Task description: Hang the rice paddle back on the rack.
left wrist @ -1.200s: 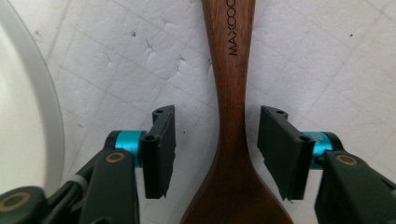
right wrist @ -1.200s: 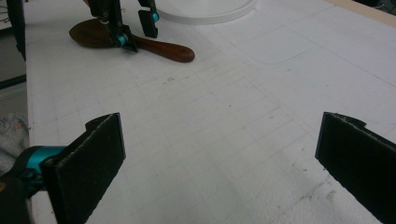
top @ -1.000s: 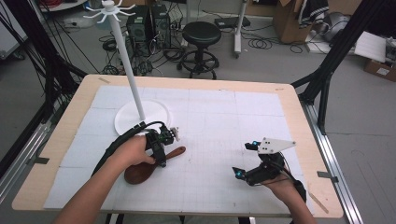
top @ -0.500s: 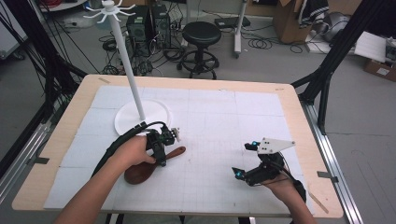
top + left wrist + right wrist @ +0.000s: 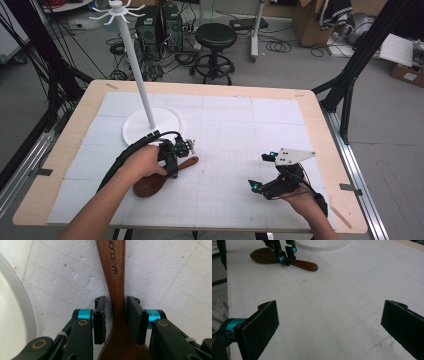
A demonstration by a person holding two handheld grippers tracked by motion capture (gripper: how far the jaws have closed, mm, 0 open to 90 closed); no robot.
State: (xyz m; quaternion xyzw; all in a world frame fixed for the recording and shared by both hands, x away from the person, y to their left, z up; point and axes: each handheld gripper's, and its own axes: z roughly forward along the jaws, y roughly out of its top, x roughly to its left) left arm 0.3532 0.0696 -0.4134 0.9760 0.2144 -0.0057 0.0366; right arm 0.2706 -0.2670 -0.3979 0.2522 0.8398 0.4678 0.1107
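A dark wooden spoon lies flat on the white mat, bowl toward the person and handle pointing away to the right. My left gripper is lowered over its neck. In the left gripper view the two black pads straddle the spoon with slim gaps on both sides, so the left gripper is open, though narrowly. My right gripper hovers near the front right of the mat. Its jaws stand wide apart in its own view, with nothing between them. Far off, that view shows the spoon and the left gripper.
A white hanging stand with a round base and a tall pole stands at the mat's back left, close behind the left hand. Its rim curves past the left jaw. The wooden table edge frames the mat.
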